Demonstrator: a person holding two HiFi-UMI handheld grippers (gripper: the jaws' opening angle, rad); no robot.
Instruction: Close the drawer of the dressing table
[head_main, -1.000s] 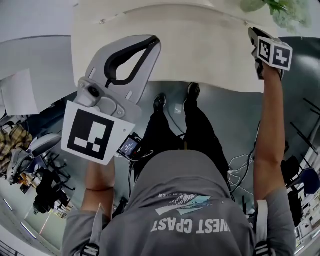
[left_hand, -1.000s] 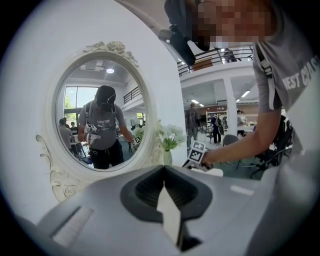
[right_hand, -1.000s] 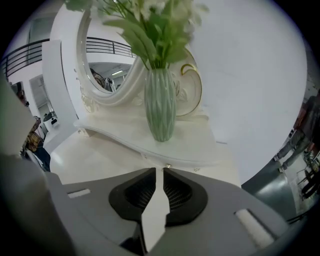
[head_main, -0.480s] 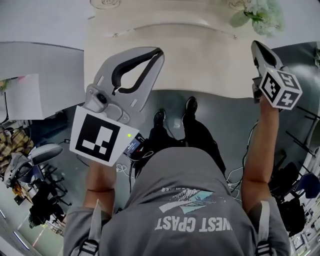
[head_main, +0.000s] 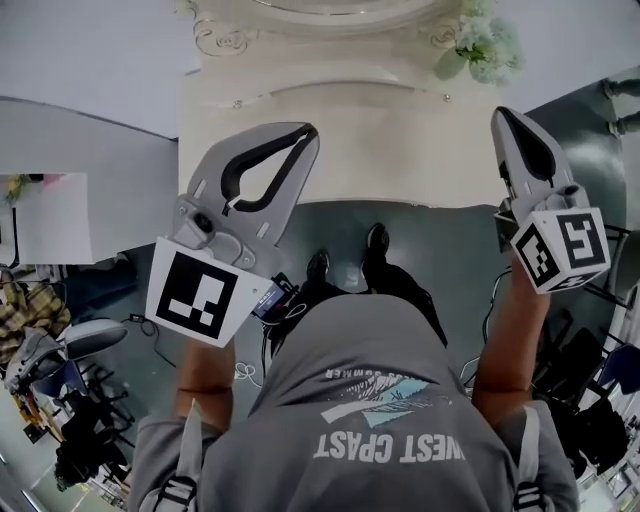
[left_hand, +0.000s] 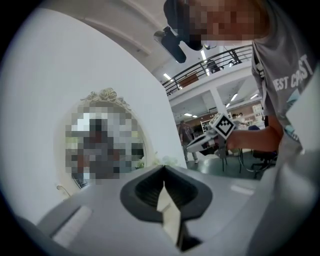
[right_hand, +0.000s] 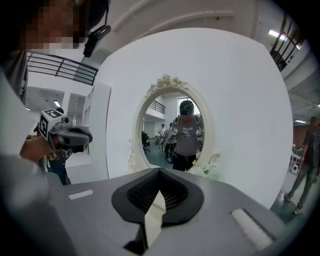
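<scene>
**1. Wall** (right_hand: 240, 100), white. Ahead of the left gripper (head_main: 308, 133) and the right gripper (head_main: 505, 118), behind everything else.

**2. Dressing table** (head_main: 380, 150), cream. Below and ahead of both grippers; its top spans the gap between them.

**3. Mirror** (right_hand: 176, 131), oval with a scrolled frame. Straight ahead of the right gripper and off to the left of the left gripper's aim.

**4. Left gripper.** Jaws together with nothing between them, held above the table's left part.

**5. Right gripper.** Jaws together and empty, held above the table's right near corner.

**6. Flowers** (head_main: 485, 48). Ahead of the right gripper, at the mirror's foot.

**7. Drawer.** No front or handle shows in any view. Nothing juts past the table's near edge beneath the grippers, so it is judged either closed or hidden under the top.

**Handling.** If the drawer is still ajar, lower 1 gripper with its jaws together to the middle of the front. Push square and straight in until flush, since an off-centre push may jam it.

**Views.** Only the head view shows the table top and its near edge. Both gripper views aim above it. Only the right gripper view shows the mirror glass, with a person reflected in it.
</scene>
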